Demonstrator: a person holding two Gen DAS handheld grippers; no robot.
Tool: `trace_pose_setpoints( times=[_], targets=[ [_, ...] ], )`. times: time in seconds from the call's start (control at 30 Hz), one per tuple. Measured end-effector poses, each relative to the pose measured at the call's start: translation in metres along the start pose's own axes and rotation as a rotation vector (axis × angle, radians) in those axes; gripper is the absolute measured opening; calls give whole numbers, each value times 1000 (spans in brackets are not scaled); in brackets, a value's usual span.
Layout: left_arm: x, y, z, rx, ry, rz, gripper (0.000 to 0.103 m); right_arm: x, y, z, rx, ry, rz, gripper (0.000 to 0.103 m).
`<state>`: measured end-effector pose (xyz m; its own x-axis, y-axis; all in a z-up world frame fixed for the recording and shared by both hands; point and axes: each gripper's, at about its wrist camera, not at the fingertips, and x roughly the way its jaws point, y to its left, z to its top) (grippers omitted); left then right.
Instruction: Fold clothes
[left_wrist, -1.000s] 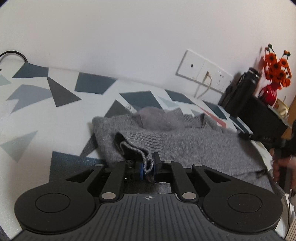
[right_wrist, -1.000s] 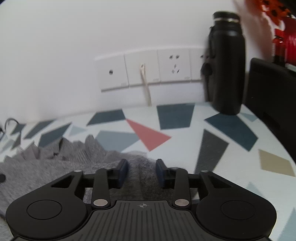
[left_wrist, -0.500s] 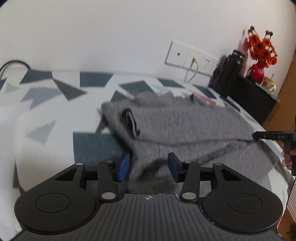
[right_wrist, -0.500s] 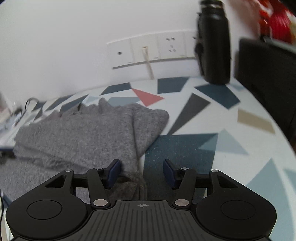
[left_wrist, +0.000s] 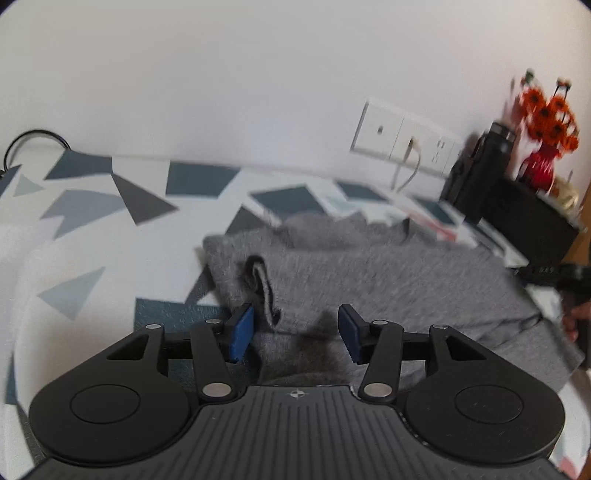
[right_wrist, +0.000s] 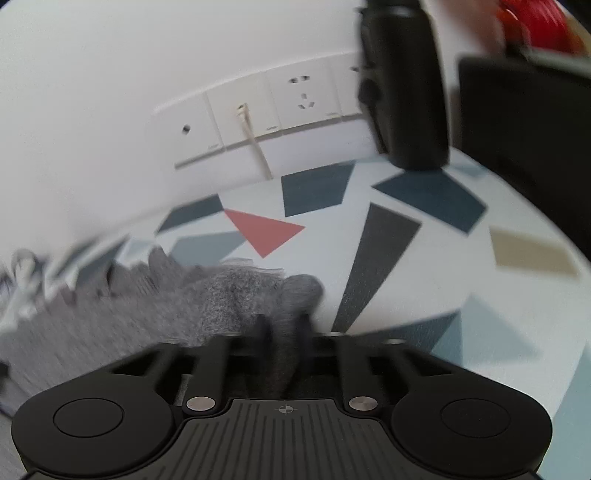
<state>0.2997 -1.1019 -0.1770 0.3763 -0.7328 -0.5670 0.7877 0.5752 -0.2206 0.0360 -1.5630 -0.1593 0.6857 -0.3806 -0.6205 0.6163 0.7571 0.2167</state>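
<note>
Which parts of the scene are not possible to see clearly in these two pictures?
- Right wrist view: the right gripper and the grey sweater are motion-blurred; whether the fingers grip the fabric is unclear.
- Right wrist view: the black bottle top is cut off by the edge.
- Left wrist view: the sweater's near hem is hidden behind the left gripper.

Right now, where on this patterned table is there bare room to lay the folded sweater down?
Bare tabletop lies left of the grey sweater, reaching the wall. Another free patch sits between the sweater's edge and the black bottle. The far right corner is crowded: bottle, black box, red vase.
</note>
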Motion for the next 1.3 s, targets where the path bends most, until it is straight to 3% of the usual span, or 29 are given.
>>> trace_pose_setpoints(
  times=[0.17,0.23,0.27,0.37,0.53,0.57,0.63,0.87,0.93,1.0,1.07,1.17,1.3],
  targets=[
    [5,2,-6,27,4,14,52,-11,-19,9,-41,-62,-143,0],
    [4,7,-7,4,-3,-3,52,-22,-31,8,10,-76,-86,1],
    [4,9,-7,-7,-6,-12,52,-28,-32,5,26,-64,-37,7],
    [4,11,-7,-22,-8,-23,52,-46,-18,-7,-4,-25,89,37],
    [4,6,-7,7,-5,-1,52,-56,0,-20,-12,9,175,36],
    [5,4,-7,13,-4,4,52,-52,2,-21,-12,26,168,35],
    [5,4,-7,17,-4,7,52,-42,5,-25,-23,56,162,11],
    [5,5,-7,16,-4,5,52,-45,0,-36,-38,16,32,1],
    [5,6,-7,10,-5,0,52,-51,-6,-42,2,-4,43,9],
    [5,8,-7,1,-6,-7,53,-61,-13,-47,68,-29,85,33],
    [5,8,-7,1,-6,-10,54,-74,-10,-52,48,-52,82,37],
    [-2,9,-9,-11,-12,-11,56,-94,-1,-63,-22,-77,74,60],
    [-33,17,-15,-64,-56,-47,56,-119,4,-75,-60,-104,105,64]
  ],
)
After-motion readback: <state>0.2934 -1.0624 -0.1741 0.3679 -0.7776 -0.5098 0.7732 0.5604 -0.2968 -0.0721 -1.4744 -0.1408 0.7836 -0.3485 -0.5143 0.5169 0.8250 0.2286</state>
